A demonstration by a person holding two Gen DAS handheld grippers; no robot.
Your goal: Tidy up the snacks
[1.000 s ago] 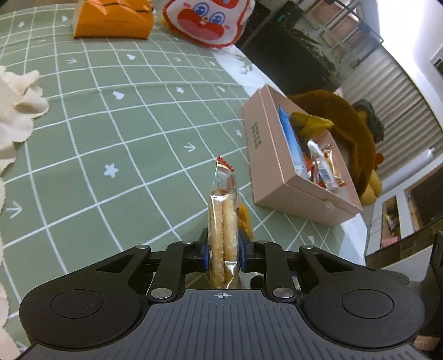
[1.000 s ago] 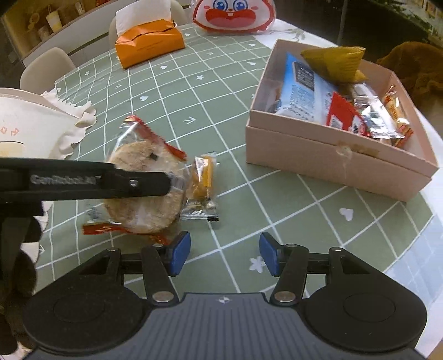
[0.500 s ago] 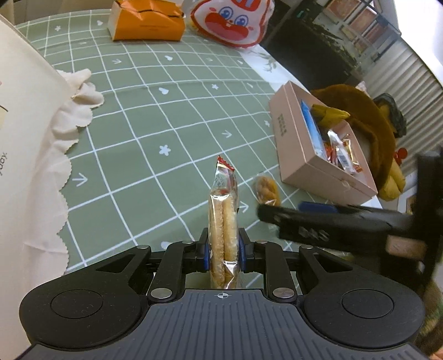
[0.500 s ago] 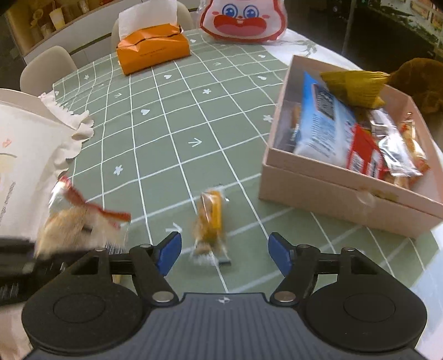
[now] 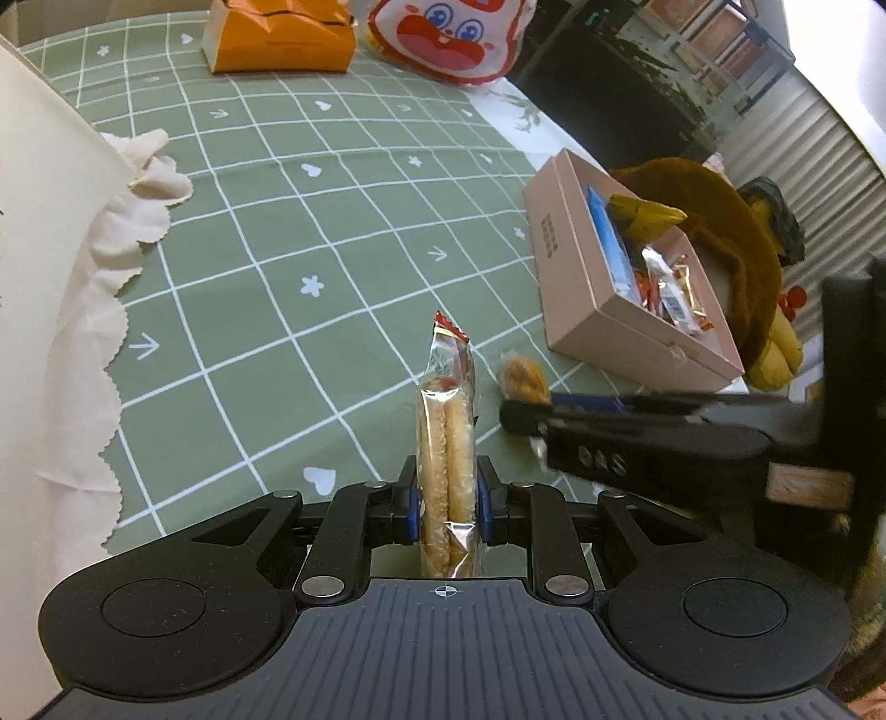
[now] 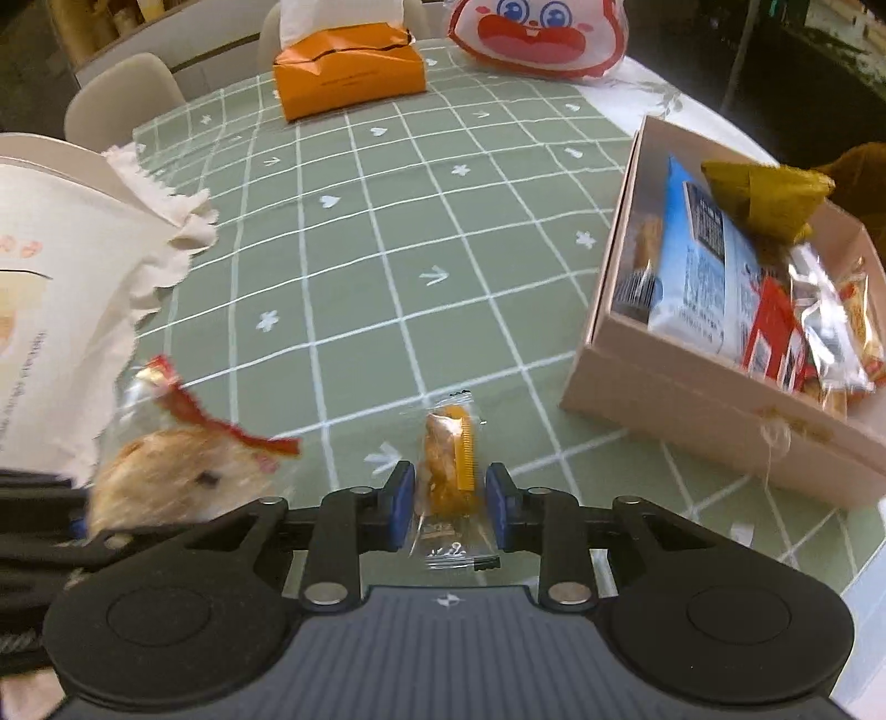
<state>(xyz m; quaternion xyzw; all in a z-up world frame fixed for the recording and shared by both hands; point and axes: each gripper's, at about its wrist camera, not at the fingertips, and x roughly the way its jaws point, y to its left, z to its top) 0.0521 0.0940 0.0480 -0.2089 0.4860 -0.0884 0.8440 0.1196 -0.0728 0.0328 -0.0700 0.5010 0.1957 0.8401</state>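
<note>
My left gripper is shut on a clear packet of round crackers with a red seal, held upright above the green checked tablecloth; the packet also shows blurred in the right wrist view. My right gripper is open, its blue pads either side of a small orange snack packet lying on the cloth; that packet shows in the left wrist view. A pink open box holding several snacks stands to the right.
A large white bag with a scalloped edge stands at the left. An orange tissue box and a red-and-white cartoon bag sit at the far side. A brown plush toy lies beyond the pink box.
My right gripper has moved forward and down until its pads straddle the orange packet, and its jaws have narrowed. My left gripper has pulled back to the left with the cracker packet.
</note>
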